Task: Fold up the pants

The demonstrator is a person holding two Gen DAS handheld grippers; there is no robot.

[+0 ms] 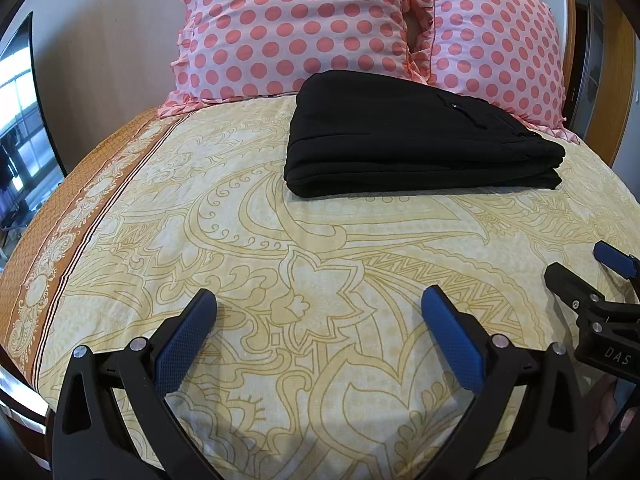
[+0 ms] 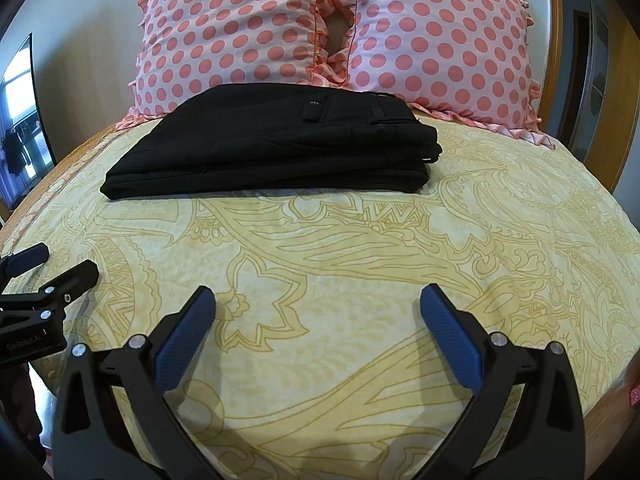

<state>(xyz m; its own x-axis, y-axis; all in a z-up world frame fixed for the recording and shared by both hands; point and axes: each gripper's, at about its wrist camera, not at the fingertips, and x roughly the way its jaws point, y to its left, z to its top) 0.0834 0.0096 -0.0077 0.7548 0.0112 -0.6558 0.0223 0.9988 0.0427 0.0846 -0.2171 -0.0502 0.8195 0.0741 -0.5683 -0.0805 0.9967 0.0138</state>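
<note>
Black pants [image 1: 416, 140] lie folded in a compact stack on the yellow patterned bedsheet [image 1: 280, 264], near the pillows; they also show in the right wrist view [image 2: 272, 148]. My left gripper [image 1: 319, 300] is open and empty, hovering over the sheet well short of the pants. My right gripper [image 2: 318, 300] is open and empty too, also short of the pants. The right gripper shows at the right edge of the left wrist view [image 1: 584, 268]; the left gripper shows at the left edge of the right wrist view [image 2: 52, 264].
Two pink polka-dot pillows [image 1: 304, 28] [image 2: 440, 40] lean against the headboard behind the pants. A wooden bed frame [image 2: 554, 40] rises at the right. An orange border strip [image 1: 60, 240] runs along the sheet's left edge. A window [image 1: 20, 120] is at far left.
</note>
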